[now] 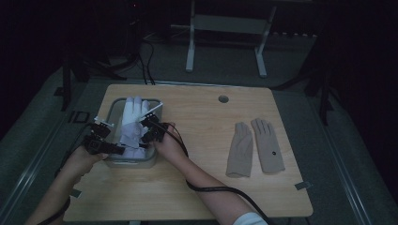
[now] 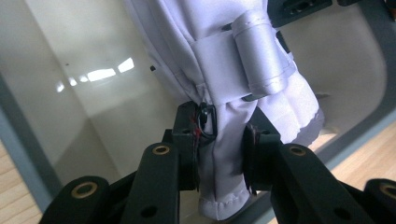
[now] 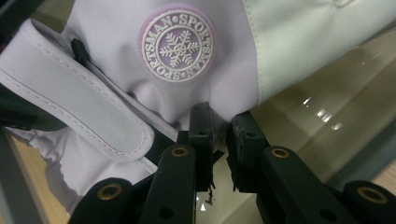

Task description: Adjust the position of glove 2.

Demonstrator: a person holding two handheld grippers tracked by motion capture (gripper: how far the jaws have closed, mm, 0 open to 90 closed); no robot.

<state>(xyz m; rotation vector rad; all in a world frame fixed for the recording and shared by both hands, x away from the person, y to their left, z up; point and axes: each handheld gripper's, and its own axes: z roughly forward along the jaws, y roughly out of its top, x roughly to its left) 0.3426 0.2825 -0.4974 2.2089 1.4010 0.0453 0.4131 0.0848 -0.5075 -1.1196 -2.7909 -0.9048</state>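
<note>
A white ski glove [image 1: 133, 123] is held over a clear plastic bin [image 1: 114, 107] at the left of the wooden table [image 1: 197, 140]. Its cuff fabric is pinched between the jaws of the left gripper [image 2: 219, 140]. The right gripper [image 3: 219, 133] is set against the glove's edge below a round snowflake badge [image 3: 176, 43], its jaws narrow; whether cloth is caught there cannot be told. Two beige gloves [image 1: 256, 147] are laid well apart to the right.
</note>
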